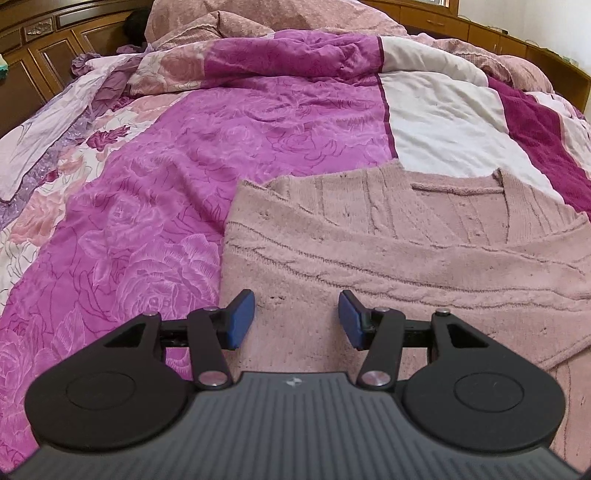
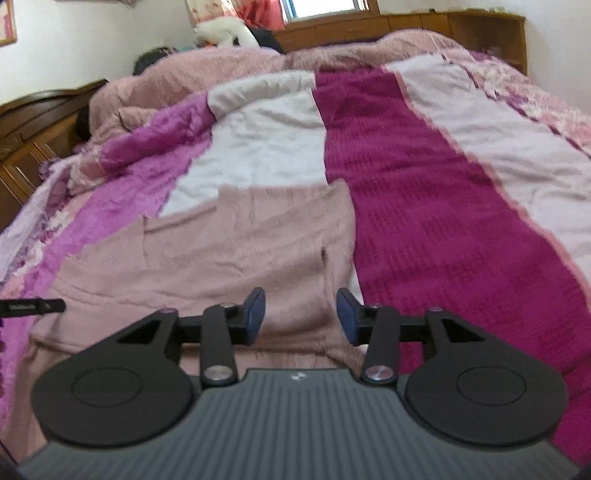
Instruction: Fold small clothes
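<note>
A dusty-pink cable-knit sweater (image 1: 388,243) lies on the bed with both sleeves folded across its body, its V-neck toward the far right. My left gripper (image 1: 296,319) is open and empty, hovering over the sweater's left part near its left edge. The sweater also shows in the right wrist view (image 2: 236,251). My right gripper (image 2: 301,315) is open and empty over the sweater's right edge, its right finger close to the dark magenta stripe. A black tip of the other gripper (image 2: 33,306) shows at the left edge of that view.
The sweater lies on a quilt (image 1: 166,192) of magenta rose print, white (image 1: 443,125) and dark magenta (image 2: 424,206) panels. Bunched pink bedding (image 2: 221,74) lies at the far end. A wooden headboard (image 1: 33,62) stands at the left, and a plush toy (image 2: 221,31) sits near the window.
</note>
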Available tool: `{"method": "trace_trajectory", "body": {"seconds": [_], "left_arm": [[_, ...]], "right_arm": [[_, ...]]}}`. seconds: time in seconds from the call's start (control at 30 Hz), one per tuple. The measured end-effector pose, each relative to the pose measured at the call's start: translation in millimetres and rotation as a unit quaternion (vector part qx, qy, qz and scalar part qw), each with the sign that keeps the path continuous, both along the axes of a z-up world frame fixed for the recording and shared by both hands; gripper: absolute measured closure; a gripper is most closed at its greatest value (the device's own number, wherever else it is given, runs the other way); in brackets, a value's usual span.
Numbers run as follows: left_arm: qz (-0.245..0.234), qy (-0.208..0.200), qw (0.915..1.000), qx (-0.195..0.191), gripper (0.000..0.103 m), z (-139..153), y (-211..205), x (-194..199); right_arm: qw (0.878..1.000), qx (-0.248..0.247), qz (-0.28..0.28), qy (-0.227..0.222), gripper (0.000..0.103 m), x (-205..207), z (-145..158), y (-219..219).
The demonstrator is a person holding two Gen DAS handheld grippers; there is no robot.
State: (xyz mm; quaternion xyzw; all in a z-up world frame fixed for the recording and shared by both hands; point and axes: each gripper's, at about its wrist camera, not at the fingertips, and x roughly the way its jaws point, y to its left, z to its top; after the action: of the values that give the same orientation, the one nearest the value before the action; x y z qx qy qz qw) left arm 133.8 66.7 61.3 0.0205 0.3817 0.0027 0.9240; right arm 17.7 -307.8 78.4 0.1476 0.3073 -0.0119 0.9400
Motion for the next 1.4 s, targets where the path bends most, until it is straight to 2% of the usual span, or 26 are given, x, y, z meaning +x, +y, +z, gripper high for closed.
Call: {"method": "trace_trajectory", "body": {"seconds": [0.1,0.2,0.43,0.47,0.53,0.63,0.73,0.87,0.93,0.97,1.07,1.17,1.27,1.33,1.4], "left_arm": [[0.001,-0.001,1.0000,-0.003,0.045,1.5,-1.4,2.1],[0.004,-0.001,1.0000,-0.005,0.045,2.2,-2.9,5.6],[0.006,-0.005,1.0000,-0.006,0.045,2.0,-2.5,9.8],[0.006,-0.006,0.9999,-0.006,0.045,1.7,-1.4,10.3],[0.006,-0.010,0.9999,-0.008,0.045,0.8,1.2,11.5],[0.007,-0.015,0.9999,-0.006,0.045,-3.0,4.4,14.8],[0.016,-0.023,0.9996,0.003,0.045,-10.5,8.0,20.1],[0.043,-0.037,0.9981,-0.026,0.045,-18.3,21.2,25.5],[0.059,-0.045,0.9965,-0.038,0.045,-19.9,25.2,28.2],[0.065,-0.047,0.9959,-0.041,0.045,-20.5,26.1,29.5],[0.078,-0.050,0.9948,-0.042,0.044,-24.0,27.1,34.5],[0.083,-0.048,0.9947,-0.036,0.039,-26.4,26.7,37.0],[0.083,-0.045,0.9944,-0.048,0.038,-27.9,31.3,37.6],[0.081,-0.044,0.9945,-0.050,0.038,-27.8,32.9,38.0],[0.079,-0.042,0.9949,-0.048,0.038,-26.2,32.6,38.0]], "right_arm": [[1.000,-0.010,0.008,-0.016,0.057,8.4,12.2,-1.4],[0.999,-0.025,0.019,-0.015,0.057,29.8,13.9,-0.5],[0.997,-0.042,0.038,0.050,0.057,75.8,-10.8,-1.6],[0.996,-0.037,0.048,0.058,0.060,77.1,-13.5,-0.9],[0.995,-0.030,0.066,0.070,0.085,76.4,-17.1,0.9],[0.993,-0.036,0.087,0.068,0.092,72.0,-15.6,6.4],[0.993,-0.062,0.096,0.030,0.092,64.2,1.2,15.5],[0.991,-0.092,0.073,-0.058,0.092,49.0,31.0,22.3],[0.989,-0.111,0.062,-0.070,0.092,50.5,31.9,22.6],[0.990,-0.115,0.058,-0.062,0.092,54.6,27.9,21.4],[0.996,-0.077,0.040,0.000,0.090,77.1,-0.3,7.8],[0.998,-0.039,0.007,0.041,0.084,89.2,-24.4,-8.9],[0.999,-0.005,-0.048,0.016,0.083,77.4,-19.7,-27.7],[0.997,-0.018,-0.079,-0.001,0.080,65.7,-10.3,-33.7],[0.996,-0.033,-0.082,-0.017,0.080,54.7,-1.8,-36.1]]}}
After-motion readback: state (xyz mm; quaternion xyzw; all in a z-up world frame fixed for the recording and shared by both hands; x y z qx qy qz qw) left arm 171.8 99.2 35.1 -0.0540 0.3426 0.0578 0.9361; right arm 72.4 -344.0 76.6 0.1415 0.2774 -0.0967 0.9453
